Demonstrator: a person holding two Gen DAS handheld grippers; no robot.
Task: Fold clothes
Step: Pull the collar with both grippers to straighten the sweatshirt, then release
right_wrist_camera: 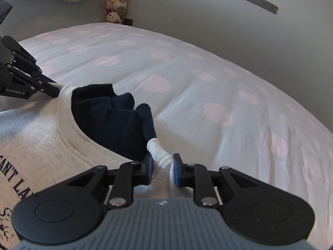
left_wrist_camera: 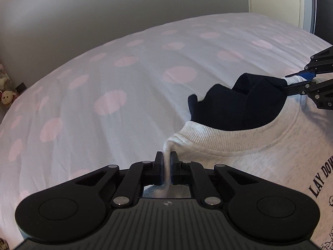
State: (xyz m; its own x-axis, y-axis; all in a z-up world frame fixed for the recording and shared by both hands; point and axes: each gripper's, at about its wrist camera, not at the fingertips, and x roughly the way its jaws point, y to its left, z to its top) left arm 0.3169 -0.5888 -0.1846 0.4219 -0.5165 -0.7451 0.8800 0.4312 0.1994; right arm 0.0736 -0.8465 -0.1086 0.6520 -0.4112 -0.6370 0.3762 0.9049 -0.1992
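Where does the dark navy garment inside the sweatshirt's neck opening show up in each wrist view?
Left wrist: the navy garment sits right of centre, above the ribbed collar, with the right gripper at its upper right.
Right wrist: it sits left of centre, with the left gripper at its upper left.
Shared landmark: the collar, pinched at either end by a gripper.

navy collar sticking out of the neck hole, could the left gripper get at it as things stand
Probably not yet. The left gripper is shut on the grey sweatshirt at the shoulder, so it would have to let go first. Otherwise the navy collar lies exposed just ahead, nothing covering it.
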